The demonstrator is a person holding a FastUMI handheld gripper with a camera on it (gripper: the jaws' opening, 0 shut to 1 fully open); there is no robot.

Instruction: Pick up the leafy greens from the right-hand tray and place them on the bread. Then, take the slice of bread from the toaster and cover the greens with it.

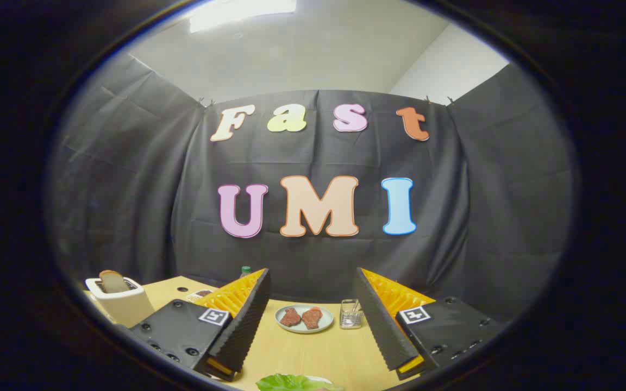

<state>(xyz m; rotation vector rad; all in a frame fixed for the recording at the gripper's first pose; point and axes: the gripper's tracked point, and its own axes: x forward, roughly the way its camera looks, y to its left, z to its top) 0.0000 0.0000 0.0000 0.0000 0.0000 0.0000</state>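
My gripper (pixel 313 282) is held open above the wooden table (pixel 313 353), its two fingers wide apart with nothing between them. Below the fingers, at the near edge, a green leaf of the leafy greens (pixel 286 383) peeks into view; what it lies on is mostly hidden. Off to the left of the left finger stands a white toaster (pixel 120 301) with a brown slice of bread (pixel 112 281) sticking up out of its slot.
Beyond the fingers a pale plate (pixel 303 326) holds two reddish-brown meat pieces (pixel 301 317). A small clear glass holder (pixel 350 314) stands right of it. A green bottle cap (pixel 245 269) shows behind the left finger, and a small dish (pixel 199 295) lies near the toaster.
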